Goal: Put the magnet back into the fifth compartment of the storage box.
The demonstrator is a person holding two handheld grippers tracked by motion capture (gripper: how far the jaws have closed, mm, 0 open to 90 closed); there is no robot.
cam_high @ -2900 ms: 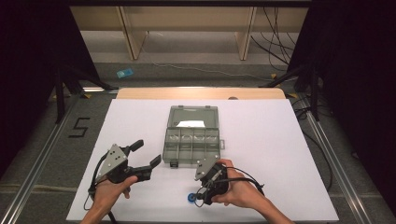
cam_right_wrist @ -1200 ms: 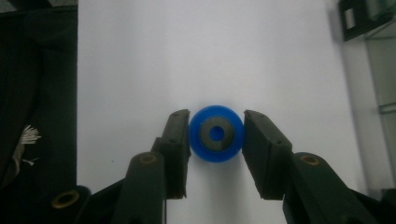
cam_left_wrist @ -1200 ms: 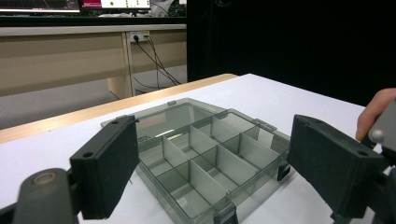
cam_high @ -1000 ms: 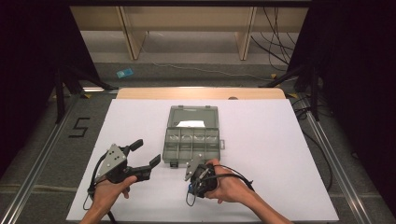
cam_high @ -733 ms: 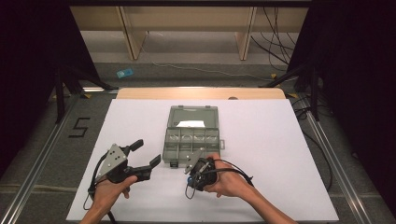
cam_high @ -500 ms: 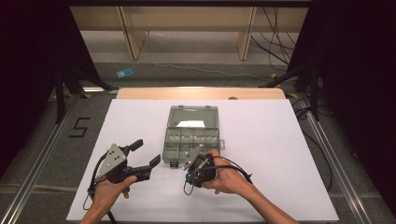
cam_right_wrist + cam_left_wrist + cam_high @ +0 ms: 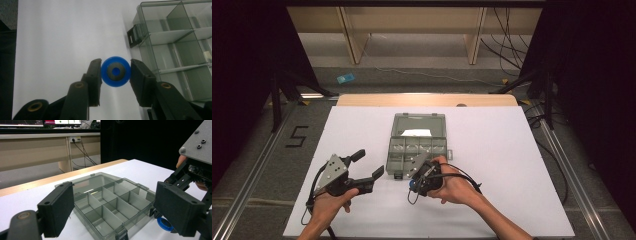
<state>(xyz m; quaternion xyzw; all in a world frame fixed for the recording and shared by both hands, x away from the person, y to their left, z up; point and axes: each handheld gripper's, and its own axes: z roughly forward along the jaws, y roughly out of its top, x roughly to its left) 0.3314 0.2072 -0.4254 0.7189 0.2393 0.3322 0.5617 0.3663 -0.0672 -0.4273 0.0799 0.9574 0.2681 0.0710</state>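
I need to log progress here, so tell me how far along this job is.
Done: the clear organizer box lies open on the white table, and the right gripper has its jaws closed on the blue ring. In hand: that ring is held just beside the box's near corner. Left: placing it in a compartment, probably; those in sight look empty. The left gripper waits open beside the box.

Open compartment box (image 7: 417, 143) is occupying bench (image 7: 512, 165) centre, blocking path just ahead of right hand-held gripper (image 7: 413, 183); wide bare bench is being left free either side.
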